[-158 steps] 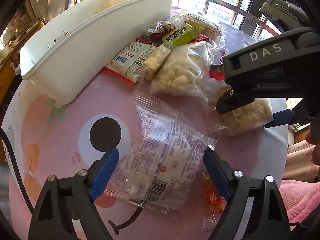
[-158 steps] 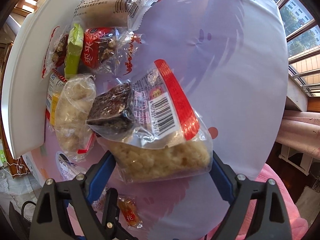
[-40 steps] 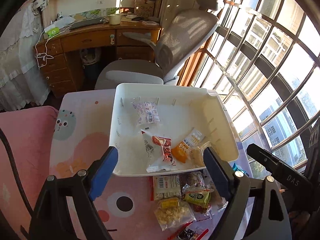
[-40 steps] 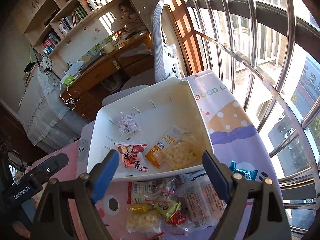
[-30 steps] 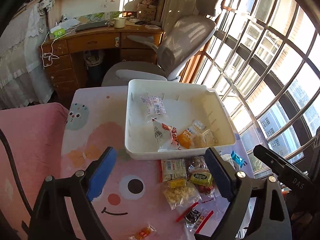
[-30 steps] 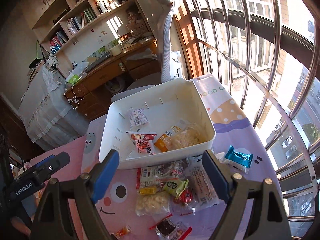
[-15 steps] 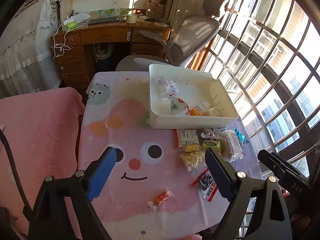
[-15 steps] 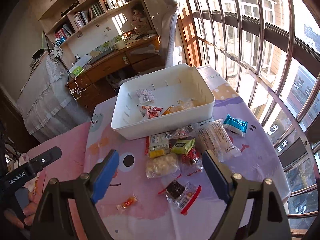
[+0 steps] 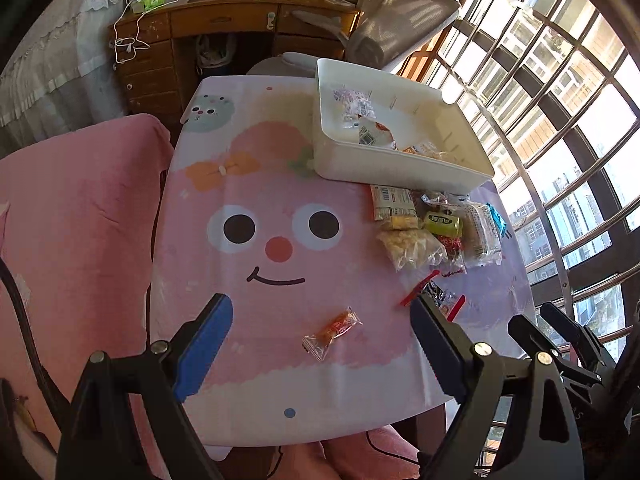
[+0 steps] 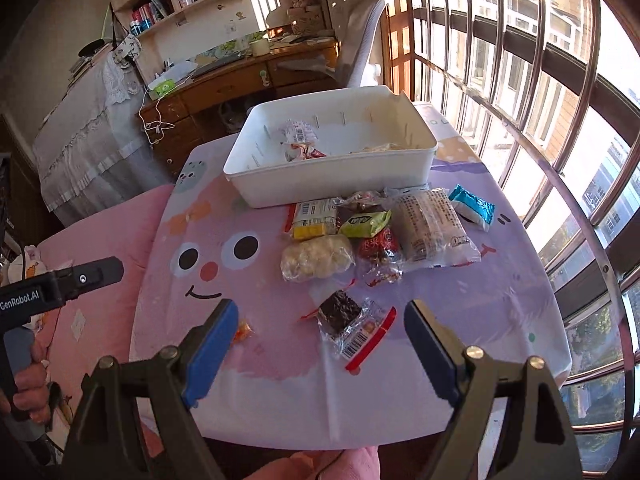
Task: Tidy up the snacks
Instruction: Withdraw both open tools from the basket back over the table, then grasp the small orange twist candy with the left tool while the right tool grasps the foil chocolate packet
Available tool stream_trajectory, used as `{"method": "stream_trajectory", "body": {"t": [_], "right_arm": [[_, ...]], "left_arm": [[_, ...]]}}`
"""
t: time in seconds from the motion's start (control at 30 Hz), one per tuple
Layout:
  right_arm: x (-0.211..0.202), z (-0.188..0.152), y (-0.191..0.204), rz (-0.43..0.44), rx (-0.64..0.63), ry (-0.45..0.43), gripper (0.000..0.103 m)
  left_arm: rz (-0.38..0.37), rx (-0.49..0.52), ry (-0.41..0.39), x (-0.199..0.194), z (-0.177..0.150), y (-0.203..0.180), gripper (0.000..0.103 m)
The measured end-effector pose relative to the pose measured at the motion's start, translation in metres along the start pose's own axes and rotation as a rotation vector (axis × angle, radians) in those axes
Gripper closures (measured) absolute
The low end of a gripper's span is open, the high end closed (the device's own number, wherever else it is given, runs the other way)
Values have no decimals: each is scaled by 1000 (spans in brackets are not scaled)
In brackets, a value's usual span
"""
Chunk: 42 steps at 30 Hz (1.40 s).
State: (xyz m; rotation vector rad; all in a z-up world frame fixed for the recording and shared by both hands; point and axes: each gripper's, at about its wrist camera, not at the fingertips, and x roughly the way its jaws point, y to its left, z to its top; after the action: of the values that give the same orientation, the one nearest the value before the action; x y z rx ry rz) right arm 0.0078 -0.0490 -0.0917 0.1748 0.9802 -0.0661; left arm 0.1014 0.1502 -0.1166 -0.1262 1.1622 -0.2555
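Room: sunlit study, barred windows beside a tabletop [image 10: 500,320] with a pink cartoon-face cloth.
Snacks: loose packets [image 10: 384,236] lie clustered just in front of the bin; a dark red-edged packet [image 10: 348,324] lies nearer, an orange candy [image 9: 332,330] apart to its left.
Bin: white bin [image 10: 332,184] at the tabletop's far side, a few packets inside.
Left tool [image 9: 320,344]: jaws wide apart, empty, above the candy.
Right tool [image 10: 320,344]: jaws wide apart, empty, above the dark packet.
Surroundings: desk [image 9: 224,36], chair [image 9: 400,28], bookshelves.
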Motion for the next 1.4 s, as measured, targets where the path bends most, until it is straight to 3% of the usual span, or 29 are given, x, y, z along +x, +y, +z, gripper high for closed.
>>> {"method": "stream_trajectory", "body": {"t": [0.2, 0.77, 1.07, 1.4], "right_arm": [[16, -10, -3, -13, -99, 36, 17], [91, -13, -19, 89, -431, 164, 18], [129, -12, -22, 173, -590, 212, 19], [159, -14, -20, 238, -677, 253, 29]], "left_arm": [[6, -55, 85, 30, -15, -4, 13], [157, -256, 277, 127, -30, -22, 13], [244, -437, 329, 160, -38, -9, 13], [283, -535, 344, 183, -40, -5, 13]]}}
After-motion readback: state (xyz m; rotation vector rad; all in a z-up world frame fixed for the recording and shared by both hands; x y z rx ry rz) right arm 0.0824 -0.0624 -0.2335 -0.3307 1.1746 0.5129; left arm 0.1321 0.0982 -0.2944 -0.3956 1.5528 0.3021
